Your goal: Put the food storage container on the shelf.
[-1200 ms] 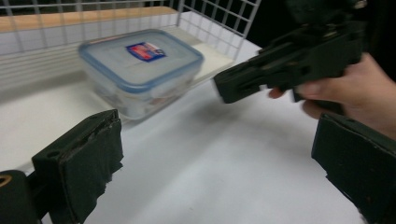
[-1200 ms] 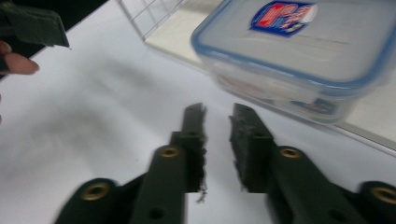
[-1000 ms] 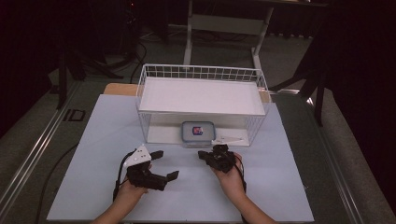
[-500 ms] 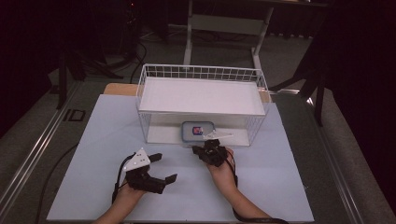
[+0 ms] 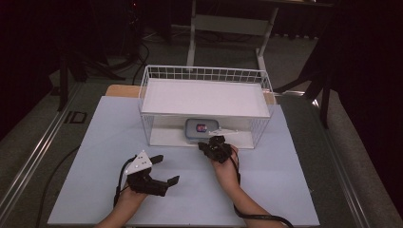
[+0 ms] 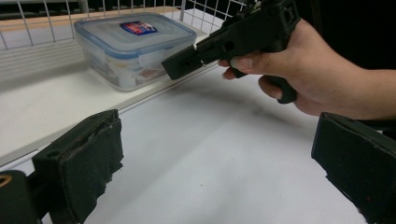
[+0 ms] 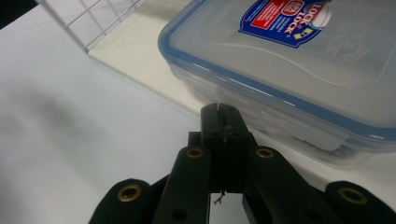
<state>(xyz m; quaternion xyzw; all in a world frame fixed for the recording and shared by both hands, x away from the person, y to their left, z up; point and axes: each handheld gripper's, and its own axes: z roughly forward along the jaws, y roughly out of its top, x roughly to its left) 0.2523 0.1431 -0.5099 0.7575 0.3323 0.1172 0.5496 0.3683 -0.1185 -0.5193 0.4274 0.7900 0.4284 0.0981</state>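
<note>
- We are holding the left tongs (image 5: 166, 170) low over the front left of the white counter (image 5: 104, 142), with their 2 jaws spread wide and nothing between them.
- In the left gripper view those 2 black padded jaws are rising at the bottom corners, well apart, with bare counter between them.
- We are holding the right tongs (image 5: 211, 143) just in front of the open front of the white wire basket (image 5: 157, 73), which is standing at the middle of the counter's far half.
- The right tongs are clenched: in the right gripper view their 2 jaws are meeting in a thin seam with nothing gripped between them.
- The clear plastic container (image 7: 299, 70) with the blue-rimmed lid is sitting on the basket's floor board (image 5: 166, 137), near the front edge and roughly at its middle.
- A red and blue label (image 7: 285, 16) is showing on top of the lid.
- The shut tip of the right tongs is pointing at the container's near side and is sitting just beside it; we cannot tell whether they are touching.
- A white board (image 5: 204, 97) is lying across the top of the basket as an upper shelf, above the container.
- In the left gripper view our right hand (image 6: 303, 70) is wrapping around the handle of the right tongs, beside the container.
</note>
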